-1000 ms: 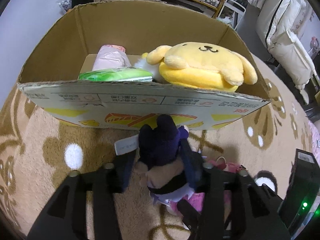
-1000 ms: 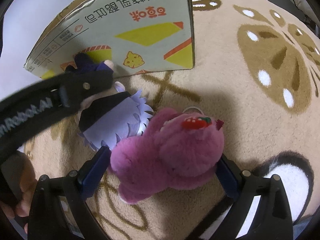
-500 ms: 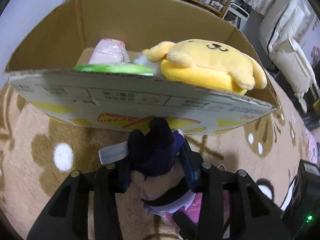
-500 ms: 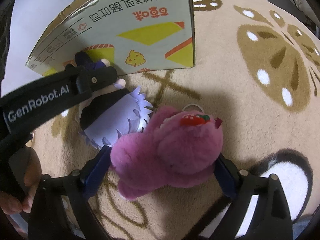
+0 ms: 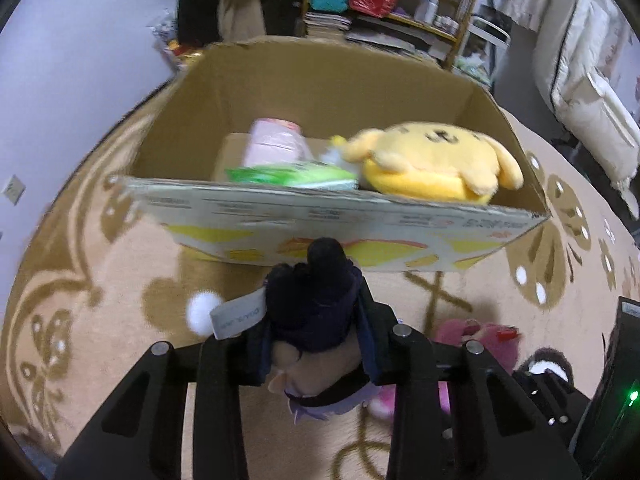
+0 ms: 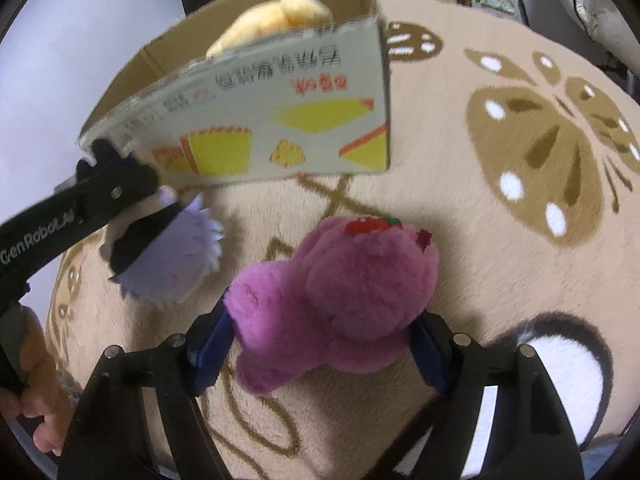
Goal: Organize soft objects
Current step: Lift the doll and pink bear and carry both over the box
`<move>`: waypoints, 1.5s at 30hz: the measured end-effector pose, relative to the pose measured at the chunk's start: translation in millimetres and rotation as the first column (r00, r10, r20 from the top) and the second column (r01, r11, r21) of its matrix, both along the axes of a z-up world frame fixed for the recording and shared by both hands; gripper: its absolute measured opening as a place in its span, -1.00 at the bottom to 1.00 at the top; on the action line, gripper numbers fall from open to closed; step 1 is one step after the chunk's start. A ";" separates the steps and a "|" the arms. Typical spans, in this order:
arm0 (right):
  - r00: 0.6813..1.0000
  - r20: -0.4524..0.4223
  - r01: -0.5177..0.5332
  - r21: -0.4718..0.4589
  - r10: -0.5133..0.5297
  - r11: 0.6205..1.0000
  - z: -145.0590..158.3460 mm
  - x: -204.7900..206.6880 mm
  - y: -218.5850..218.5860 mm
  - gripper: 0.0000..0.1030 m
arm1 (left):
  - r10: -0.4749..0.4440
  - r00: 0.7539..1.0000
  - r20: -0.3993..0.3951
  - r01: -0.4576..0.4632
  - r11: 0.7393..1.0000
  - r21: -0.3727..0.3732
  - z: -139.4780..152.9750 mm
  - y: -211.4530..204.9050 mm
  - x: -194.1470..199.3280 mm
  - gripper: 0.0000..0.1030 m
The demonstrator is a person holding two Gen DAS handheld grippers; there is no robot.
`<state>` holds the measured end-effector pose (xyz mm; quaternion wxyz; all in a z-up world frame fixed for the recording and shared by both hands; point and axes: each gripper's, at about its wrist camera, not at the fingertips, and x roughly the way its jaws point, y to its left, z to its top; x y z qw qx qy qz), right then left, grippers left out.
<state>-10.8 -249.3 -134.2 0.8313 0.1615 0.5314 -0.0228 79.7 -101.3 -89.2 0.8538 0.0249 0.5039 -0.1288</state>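
- Carrying two toys at once, you are holding the left gripper (image 5: 316, 344) pinched on the dark-hatted plush doll (image 5: 316, 320), its blue pads pressed into the doll's head from both sides, with a white fabric tag (image 5: 236, 316) sticking out to the left.
- You are gripping the purple plush bear (image 6: 336, 300) in the right gripper (image 6: 320, 340), jaws squeezing its furry body from left and right, so it is bulging out between them.
- You are working the transfer step, by my reading: both toys appear to be raised off the patterned rug (image 6: 520, 216), and both are hanging on the near side of the cardboard box (image 5: 344, 224), not yet over its rim.
- You are aiming at a box that is already holding a yellow plush dog (image 5: 436, 164) at its right side, a green soft packet (image 5: 292, 174) against the near wall, and a pale pink item (image 5: 276, 148) behind that.
- You are needing more height next: the doll's hat is level with the printed near wall, so lifting clear of the rim before pushing forward looks necessary.
- You are likely finding the open room toward the far left corner of the box; steering the doll there and only then spreading the jaws should keep it from landing on the yellow dog.
- You are bringing the bear in from the right, so staggering the two drops may be keeping the grippers from colliding.
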 end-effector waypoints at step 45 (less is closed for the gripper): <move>0.838 0.537 -0.033 -0.120 0.093 0.992 167.7 23.9 8.6 0.59 | 0.073 0.929 0.363 -0.088 0.996 0.025 146.6 42.4 -7.7 -0.35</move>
